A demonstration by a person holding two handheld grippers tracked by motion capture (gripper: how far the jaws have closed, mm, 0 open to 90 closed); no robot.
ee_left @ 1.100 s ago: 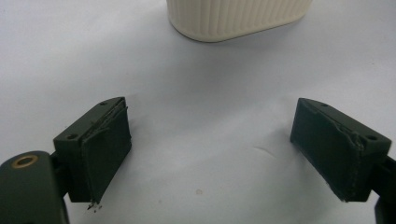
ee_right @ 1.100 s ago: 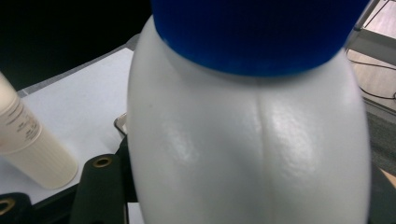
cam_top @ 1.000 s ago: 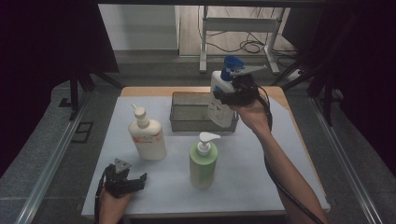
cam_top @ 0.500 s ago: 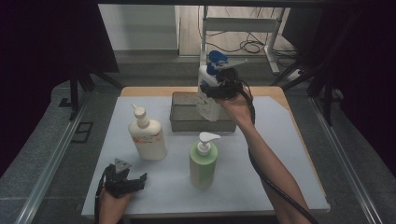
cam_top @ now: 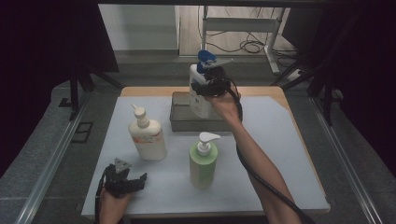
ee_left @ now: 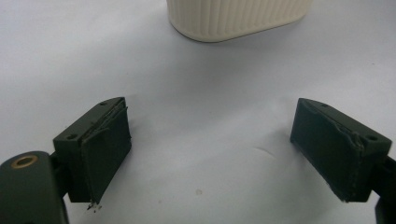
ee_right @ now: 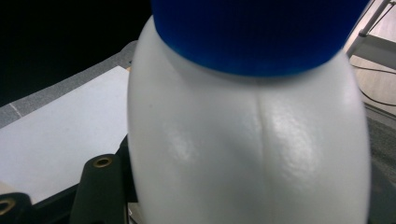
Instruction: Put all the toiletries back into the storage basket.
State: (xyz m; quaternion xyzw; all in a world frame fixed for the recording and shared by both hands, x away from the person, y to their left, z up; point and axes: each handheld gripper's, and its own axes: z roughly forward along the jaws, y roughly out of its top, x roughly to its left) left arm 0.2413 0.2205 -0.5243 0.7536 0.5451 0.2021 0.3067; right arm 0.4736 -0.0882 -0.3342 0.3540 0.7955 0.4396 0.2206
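My right gripper (cam_top: 207, 89) is shut on a white bottle (cam_top: 198, 99) with a blue pump cap (cam_top: 206, 59), held upright over the grey metal tray (cam_top: 180, 122) at the back of the table. In the right gripper view the white bottle (ee_right: 247, 154) and its blue cap (ee_right: 257, 32) sit very close, and one black finger (ee_right: 100, 186) shows at the lower left. My left gripper (cam_top: 134, 180) rests open near the front left edge. In the left gripper view the left gripper (ee_left: 215, 154) holds nothing, and the cream bottle's base (ee_left: 238, 16) stands just ahead.
A cream pump bottle (cam_top: 148, 137) stands left of centre on the white table top (cam_top: 280, 158). A green pump bottle (cam_top: 203, 163) stands in the middle, in front of the tray. Dark floor and a metal frame lie beyond the table.
My right gripper has carried the blue-capped bottle to the left and slightly down, from the tray's right end to over the tray. The left gripper has stayed put.
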